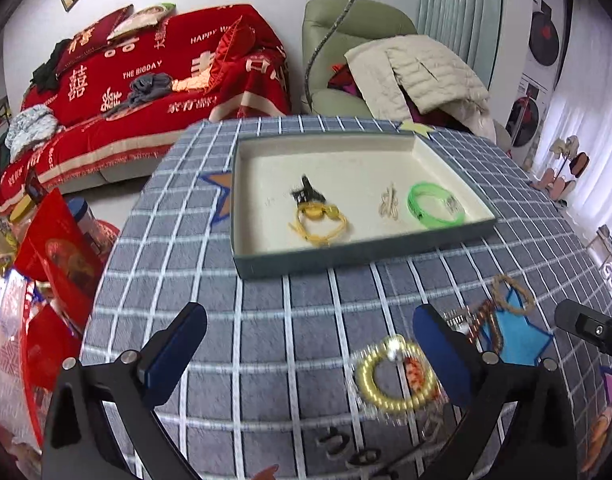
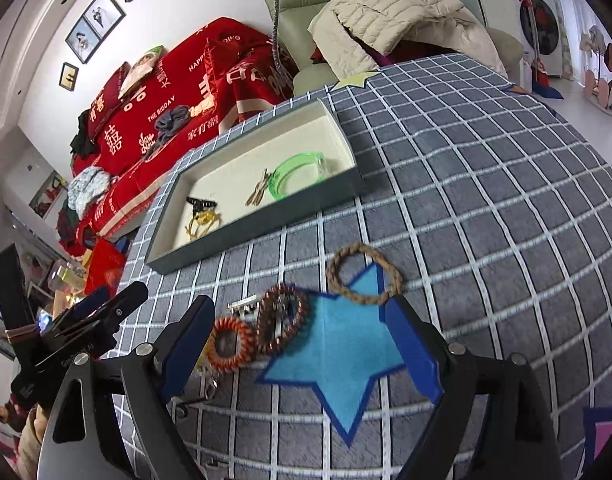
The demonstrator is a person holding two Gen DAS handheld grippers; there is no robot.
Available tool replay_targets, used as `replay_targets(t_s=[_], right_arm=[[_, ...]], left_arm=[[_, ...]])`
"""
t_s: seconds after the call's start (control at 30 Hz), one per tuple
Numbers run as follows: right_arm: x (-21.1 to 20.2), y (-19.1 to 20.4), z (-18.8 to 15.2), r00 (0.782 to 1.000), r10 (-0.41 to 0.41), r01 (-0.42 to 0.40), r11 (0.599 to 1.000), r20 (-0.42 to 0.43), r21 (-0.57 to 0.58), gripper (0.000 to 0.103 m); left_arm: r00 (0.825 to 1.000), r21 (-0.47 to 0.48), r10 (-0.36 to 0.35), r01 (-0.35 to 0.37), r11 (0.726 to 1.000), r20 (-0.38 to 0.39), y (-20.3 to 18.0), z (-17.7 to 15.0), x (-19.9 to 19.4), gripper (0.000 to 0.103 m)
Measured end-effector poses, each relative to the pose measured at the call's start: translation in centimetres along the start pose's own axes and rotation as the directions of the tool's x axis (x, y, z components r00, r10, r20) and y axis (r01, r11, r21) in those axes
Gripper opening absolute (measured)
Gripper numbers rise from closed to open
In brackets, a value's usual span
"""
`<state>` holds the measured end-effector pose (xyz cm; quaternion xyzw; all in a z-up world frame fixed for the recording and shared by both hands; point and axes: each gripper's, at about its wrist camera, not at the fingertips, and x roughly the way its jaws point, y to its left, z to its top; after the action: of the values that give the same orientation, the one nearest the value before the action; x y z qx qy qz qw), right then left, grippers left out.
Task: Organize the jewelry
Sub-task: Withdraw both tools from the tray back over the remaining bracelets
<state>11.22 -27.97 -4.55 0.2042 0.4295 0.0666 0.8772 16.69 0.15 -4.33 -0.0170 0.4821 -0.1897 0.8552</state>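
Observation:
A shallow tray (image 1: pixel 289 268) (image 2: pixel 233 236) sits on the checked tablecloth. It holds a green bangle (image 1: pixel 436 205) (image 2: pixel 297 174), a yellow bracelet (image 1: pixel 320 220) (image 2: pixel 201 224), a black clip (image 1: pixel 308 192) (image 2: pixel 201 202) and a beige knot piece (image 1: pixel 390 206) (image 2: pixel 259 192). Loose on the cloth lie a gold bead bracelet (image 1: pixel 394 376), an orange coil band (image 2: pixel 229 344), a brown coil band (image 2: pixel 281 322) (image 1: pixel 486 326), a tan braided ring (image 2: pixel 364 274) (image 1: pixel 512 294) and a silver clip (image 2: pixel 243 306). My left gripper (image 1: pixel 310 356) is open above the cloth, left of the gold bracelet. My right gripper (image 2: pixel 301 354) is open over the coil bands.
A blue felt star (image 2: pixel 342 364) (image 1: pixel 518 336) lies under the loose pieces. Small dark chain pieces (image 1: pixel 346 450) lie near the front edge. A red-covered sofa (image 1: pixel 145 80) and a green armchair (image 1: pixel 338 52) stand behind the table. Red bags (image 1: pixel 61 256) are at the left.

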Motion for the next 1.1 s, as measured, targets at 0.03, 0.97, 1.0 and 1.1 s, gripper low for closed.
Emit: replay_targets(t_s=[0.03,0.97,1.0,1.1], right_arm=[[-0.1,0.0,-0.3,1.0,0.0,0.0,1.0,-0.005,-0.002,0.089],[0.4,-3.2,-2.0,0.975,-0.2,0.194,0.979,-0.102,-0.058,0.089],[0.6,-3.3,-1.6,0.974,-0.205,0.199,0.978,-0.1,-0.063,0.09],[1.1,-3.3,-0.9,0.971,-0.221,0.214,0.974,-0.093,-0.079,0.09]], left_arm=[[1.0,-0.007,-0.021,0.021,1.0,0.01,0.1,-0.4,0.6,0.103],[0.995,-0.057,-0.072,0.076,0.995,0.073,-3.1,-1.5,16.6,0.103],[0.995,-0.06,-0.073,0.078,0.995,0.071,-3.0,-1.3,16.9,0.103],[0.995,-0.074,-0.057,0.063,0.995,0.083,-3.5,-0.7,16.4,0.103]])
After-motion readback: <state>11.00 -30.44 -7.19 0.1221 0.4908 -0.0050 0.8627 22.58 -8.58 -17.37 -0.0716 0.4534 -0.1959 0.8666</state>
